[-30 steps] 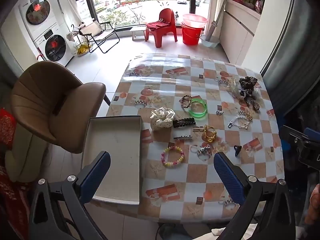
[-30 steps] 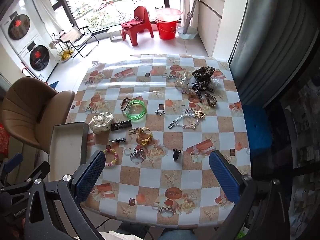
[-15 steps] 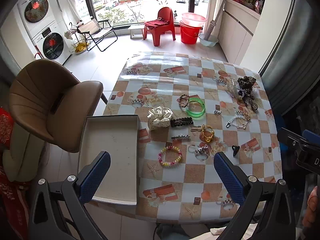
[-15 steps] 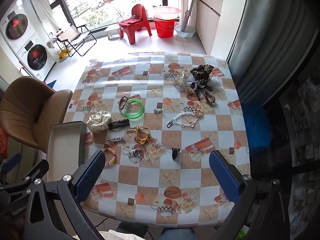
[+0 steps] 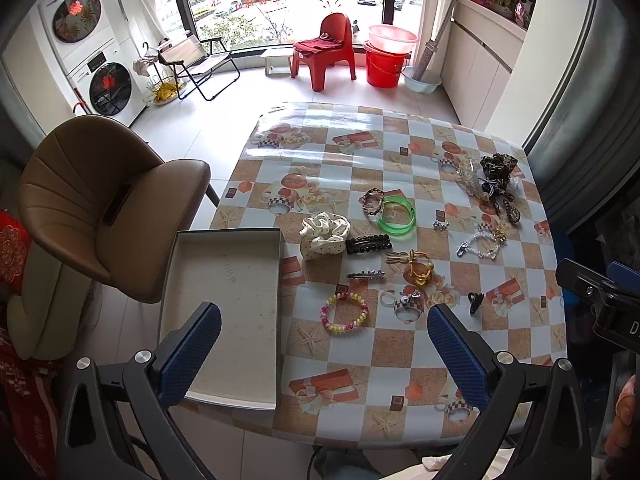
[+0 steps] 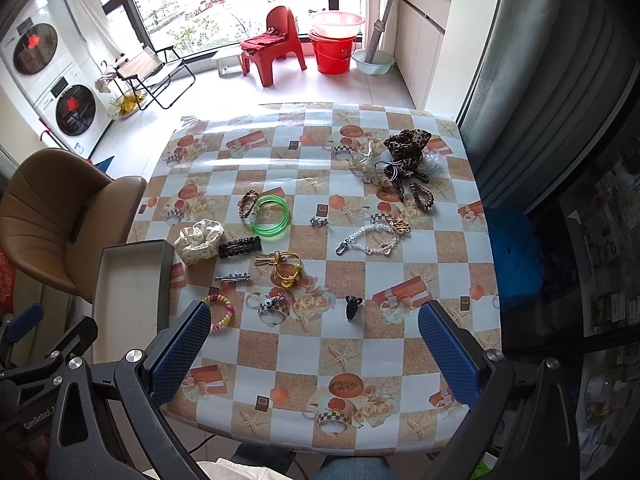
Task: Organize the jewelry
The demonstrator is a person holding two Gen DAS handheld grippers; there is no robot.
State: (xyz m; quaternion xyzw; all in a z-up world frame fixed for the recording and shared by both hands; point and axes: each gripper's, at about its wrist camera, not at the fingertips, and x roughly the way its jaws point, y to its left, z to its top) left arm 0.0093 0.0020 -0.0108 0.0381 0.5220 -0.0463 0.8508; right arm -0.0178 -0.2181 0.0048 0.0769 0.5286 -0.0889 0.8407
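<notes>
Jewelry and hair pieces lie scattered on the checked tablecloth (image 5: pixel 400 344): a pastel bead bracelet (image 5: pixel 344 314), a white dotted scrunchie (image 5: pixel 323 235), a black hair clip (image 5: pixel 368 243), green bangles (image 5: pixel 396 216), a gold piece (image 5: pixel 418 268), a pearl chain (image 5: pixel 480 243) and a leopard scrunchie (image 5: pixel 497 166). An empty grey tray (image 5: pixel 224 308) sits at the table's left edge. My left gripper (image 5: pixel 324 354) is open and empty, high above the near edge. My right gripper (image 6: pixel 314 354) is open and empty, above the near edge too. The bead bracelet (image 6: pixel 221 312) and tray (image 6: pixel 128 300) also show in the right wrist view.
A brown chair (image 5: pixel 100 200) stands left of the table beside the tray. A dark curtain (image 6: pixel 540 100) hangs at the right. Beyond the table are a red stool (image 5: pixel 326 54), a red bucket (image 5: pixel 386 62) and stacked washing machines (image 5: pixel 92 52).
Both grippers have drifted slightly back and to the left, so the table sits a little further right in view. Nothing on the table has moved.
</notes>
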